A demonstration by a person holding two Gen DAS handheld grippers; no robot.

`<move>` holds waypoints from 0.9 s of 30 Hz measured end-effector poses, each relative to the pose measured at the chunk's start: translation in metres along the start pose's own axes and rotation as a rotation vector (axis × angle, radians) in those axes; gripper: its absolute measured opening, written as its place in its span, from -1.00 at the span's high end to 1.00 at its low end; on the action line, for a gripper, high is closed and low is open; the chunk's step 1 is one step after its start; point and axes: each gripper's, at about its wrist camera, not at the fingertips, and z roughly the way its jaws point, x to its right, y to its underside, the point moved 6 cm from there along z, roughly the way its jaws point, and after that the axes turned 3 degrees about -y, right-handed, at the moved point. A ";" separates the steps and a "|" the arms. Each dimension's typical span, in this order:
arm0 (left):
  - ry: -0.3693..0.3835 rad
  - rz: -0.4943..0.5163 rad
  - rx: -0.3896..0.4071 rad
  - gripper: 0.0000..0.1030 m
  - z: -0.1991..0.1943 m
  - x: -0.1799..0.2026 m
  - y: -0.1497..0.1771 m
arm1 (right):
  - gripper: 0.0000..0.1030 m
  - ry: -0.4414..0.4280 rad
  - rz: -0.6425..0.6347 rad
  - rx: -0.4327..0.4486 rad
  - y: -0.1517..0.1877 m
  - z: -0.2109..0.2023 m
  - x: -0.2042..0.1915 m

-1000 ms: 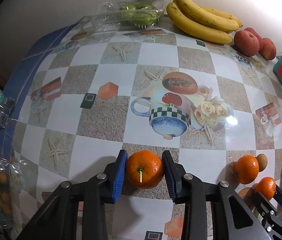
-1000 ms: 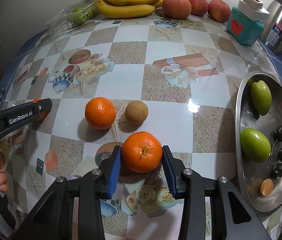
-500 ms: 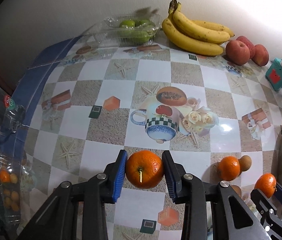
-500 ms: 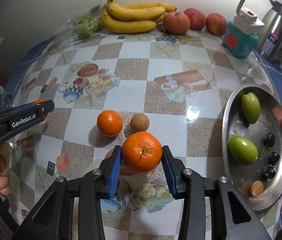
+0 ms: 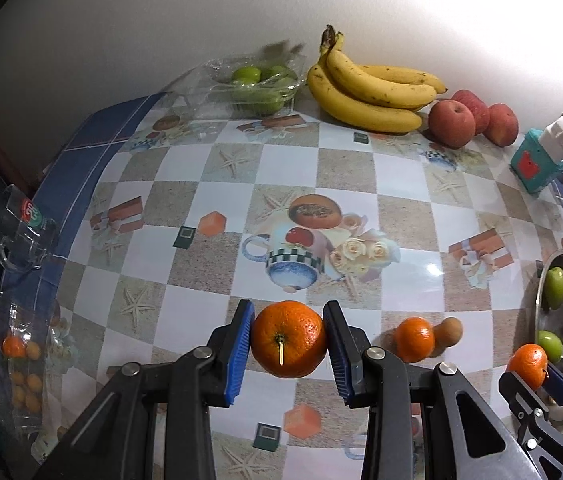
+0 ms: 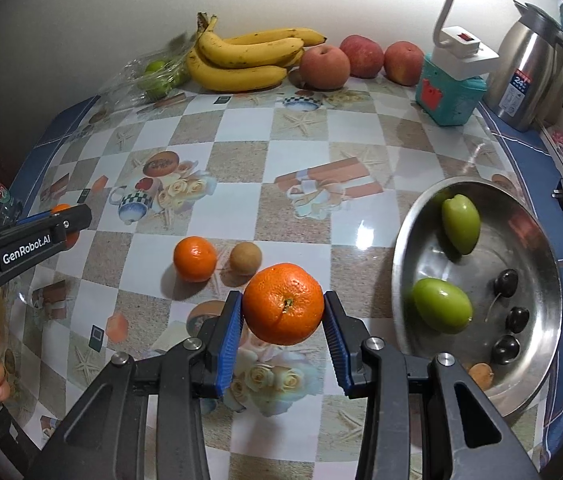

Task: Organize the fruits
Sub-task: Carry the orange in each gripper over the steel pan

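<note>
My left gripper [image 5: 287, 346] is shut on an orange tangerine [image 5: 288, 339], held above the patterned tablecloth. My right gripper [image 6: 283, 316] is shut on a second tangerine [image 6: 283, 303], also lifted off the table. A third tangerine [image 6: 194, 258] and a small brown round fruit [image 6: 245, 257] rest on the cloth between the two grippers. To the right sits a steel bowl [image 6: 537, 240] with two green fruits [image 6: 442, 305], several dark cherries and a brownish piece. In the left wrist view the right gripper with its tangerine [image 5: 528, 364] shows at the lower right.
Bananas [image 6: 241, 60], three red apples [image 6: 325, 67] and a clear tray of green fruit [image 5: 259, 88] line the wall. A teal box with a white lamp [image 6: 451, 88] and a steel kettle [image 6: 529, 68] stand far right. A glass mug [image 5: 21, 232] and a glass bowl of small oranges [image 5: 17, 360] sit at left.
Both grippers have risen with their tangerines; the table looks farther away and more of the back wall and bowl has come into view.
</note>
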 end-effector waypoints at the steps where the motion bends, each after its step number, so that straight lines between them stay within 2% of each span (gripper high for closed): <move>1: 0.001 0.003 0.003 0.26 -0.001 0.003 0.000 | 0.20 -0.001 0.004 0.002 0.000 -0.001 0.002; 27: 0.064 0.150 0.080 0.26 -0.039 0.114 0.013 | 0.20 0.042 0.159 0.035 0.007 -0.027 0.094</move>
